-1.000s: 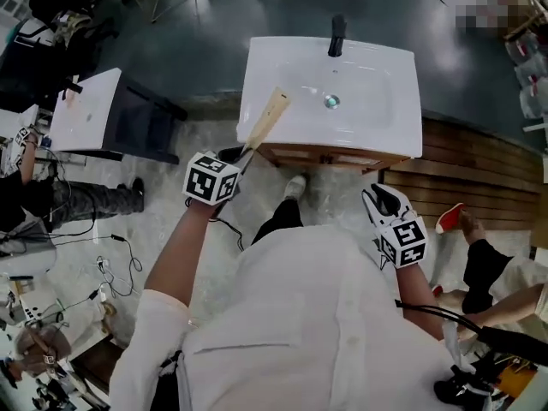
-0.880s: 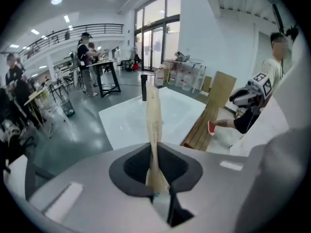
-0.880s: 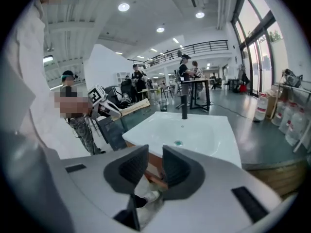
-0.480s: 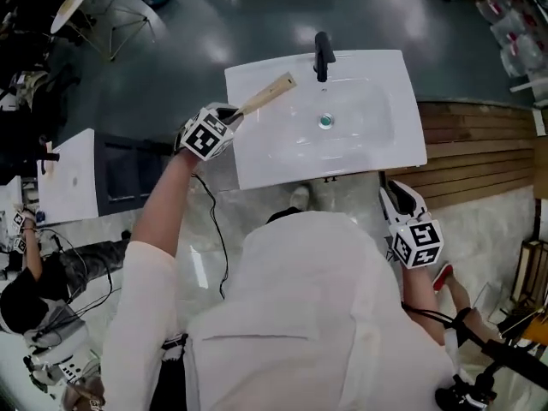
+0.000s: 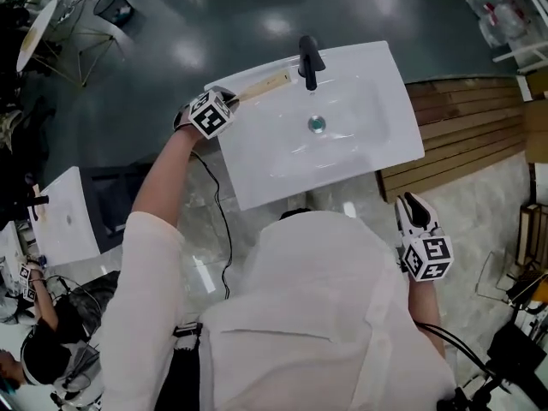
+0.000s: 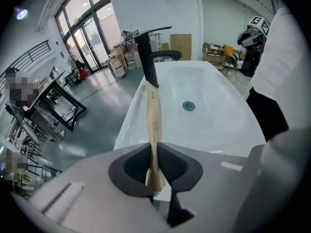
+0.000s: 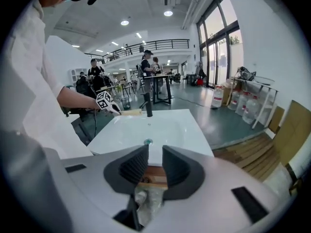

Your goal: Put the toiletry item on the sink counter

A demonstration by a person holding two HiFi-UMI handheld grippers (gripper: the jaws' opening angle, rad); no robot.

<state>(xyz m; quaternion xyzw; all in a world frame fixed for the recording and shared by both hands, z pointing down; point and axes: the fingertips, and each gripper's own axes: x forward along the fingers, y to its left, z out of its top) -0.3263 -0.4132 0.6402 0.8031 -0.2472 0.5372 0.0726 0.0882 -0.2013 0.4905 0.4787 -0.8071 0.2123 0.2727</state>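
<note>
**Head view first: slim pack held along the sink's back ledge**

Head view: the left gripper pinches one end of the toiletry item, a long, slim, cream-coloured pack. Its long axis runs away from the jaws along the back-left ledge of the sink counter. Its far end lies just beside the black faucet. The right gripper hangs at the person's side, well apart from the counter, so the left hand is plainly the nearer one.

Left gripper view: the left gripper has its jaws pressed onto the near end of the toiletry item. The pack points straight ahead, seen edge-on as a thin flat strip. It carries small print too fine to read and shows a trace of teal at the gripped end. Its tip reaches the foot of the faucet, with the white ledge of the sink counter beneath. Whether it touches the ledge cannot be told. The ledge looks narrow, so the set-down likely calls for keeping the pack lengthwise along it before letting go.

Right gripper view: the right gripper has its jaws slightly spread with nothing between them. Far ahead, the toiletry item shows as a pale bar beside the faucet.
</note>
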